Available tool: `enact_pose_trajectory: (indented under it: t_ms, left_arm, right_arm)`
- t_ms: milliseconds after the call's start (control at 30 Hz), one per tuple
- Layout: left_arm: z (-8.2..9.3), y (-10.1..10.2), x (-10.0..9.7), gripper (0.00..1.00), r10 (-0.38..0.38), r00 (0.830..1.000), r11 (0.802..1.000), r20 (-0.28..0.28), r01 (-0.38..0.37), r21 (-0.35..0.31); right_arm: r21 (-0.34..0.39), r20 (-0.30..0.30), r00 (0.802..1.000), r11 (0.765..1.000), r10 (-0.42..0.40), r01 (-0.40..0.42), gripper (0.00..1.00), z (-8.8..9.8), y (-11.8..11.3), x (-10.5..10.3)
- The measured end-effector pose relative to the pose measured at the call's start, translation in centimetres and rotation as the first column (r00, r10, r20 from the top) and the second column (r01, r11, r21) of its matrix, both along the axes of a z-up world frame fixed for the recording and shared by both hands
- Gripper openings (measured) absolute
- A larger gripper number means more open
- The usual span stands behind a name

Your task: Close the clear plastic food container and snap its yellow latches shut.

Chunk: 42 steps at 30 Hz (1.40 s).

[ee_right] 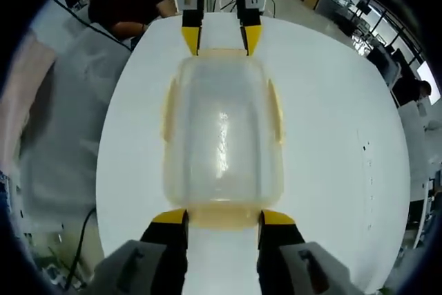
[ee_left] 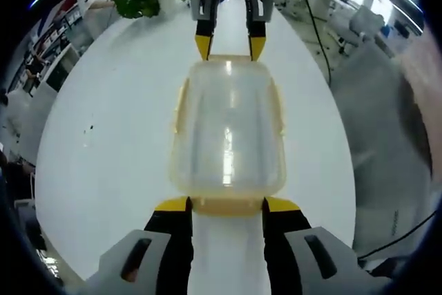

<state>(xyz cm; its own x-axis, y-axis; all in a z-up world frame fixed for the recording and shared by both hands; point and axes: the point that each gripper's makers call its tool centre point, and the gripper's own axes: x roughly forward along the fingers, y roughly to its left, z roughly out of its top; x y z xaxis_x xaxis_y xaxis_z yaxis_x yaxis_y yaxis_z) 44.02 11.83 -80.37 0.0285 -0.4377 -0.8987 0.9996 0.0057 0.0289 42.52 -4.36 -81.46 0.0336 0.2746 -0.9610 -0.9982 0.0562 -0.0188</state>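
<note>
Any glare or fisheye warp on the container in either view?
Left gripper view: white glare streaks on the clear container lid, table edge bowed by the fisheye, background soft. Right gripper view: a bright glare streak down the lid, table curved the same way, and the person at top left dark and underexposed.

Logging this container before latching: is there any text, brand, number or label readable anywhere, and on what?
None can be read.
The container shows no lettering on its lid or yellow latches.
The table has only small dark specks, no words.
Background shelves: too blurred to read.
</note>
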Motion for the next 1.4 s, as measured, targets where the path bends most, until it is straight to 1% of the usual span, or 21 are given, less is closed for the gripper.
enact_pose_trajectory:
  t_ms: [100,300,567,700,867,967,1167,1300,1400]
  left_arm:
    - [0.0,-0.6,0.1,0.37,-0.010,1.000,1.000,-0.001,0.010,-0.002]
    - [-0.1,-1.1,0.1,0.37,-0.018,1.000,1.000,-0.007,0.017,-0.006]
    - [-0.7,-1.1,0.1,0.37,-0.017,1.000,1.000,-0.016,0.017,0.002]
    - [-1.2,-0.9,0.2,0.37,-0.012,1.000,1.000,-0.018,0.013,0.019]
    - [-1.5,-1.1,0.1,0.37,-0.013,1.000,1.000,-0.022,0.014,0.012]
    - [-1.9,-1.1,0.0,0.37,-0.018,1.000,0.999,-0.020,0.019,0.031]
    - [-1.8,-0.9,0.2,0.37,-0.006,1.000,1.000,-0.027,0.006,0.019]
    - [-2.1,-0.6,0.1,0.37,-0.009,1.000,0.999,-0.024,0.010,0.035]
    - [-2.0,-0.6,0.0,0.37,-0.001,1.000,1.000,-0.021,0.002,0.023]
  right_arm:
    - [0.000,-0.003,1.000,1.000,-0.009,0.009,0.37,0.1,-0.6,-0.1]
    - [-0.005,-0.004,1.000,1.000,-0.021,0.021,0.37,-0.1,-1.0,-0.3]
    - [-0.008,-0.014,1.000,1.000,-0.023,0.023,0.37,-0.6,-1.0,-0.3]
    - [-0.007,-0.016,0.999,1.000,-0.027,0.027,0.37,-0.9,-0.8,-0.3]
    - [-0.023,-0.027,0.999,0.999,-0.033,0.032,0.37,-1.4,-1.2,-0.5]
    - [-0.015,-0.032,0.999,0.999,-0.035,0.035,0.37,-1.5,-1.1,-0.5]
    - [-0.011,-0.028,0.999,0.999,-0.043,0.043,0.37,-1.5,-1.0,-0.5]
    - [-0.012,-0.035,0.999,0.999,-0.034,0.033,0.38,-1.7,-0.7,-0.8]
    - [-0.016,-0.026,0.999,0.999,-0.035,0.035,0.38,-1.8,-0.9,-0.8]
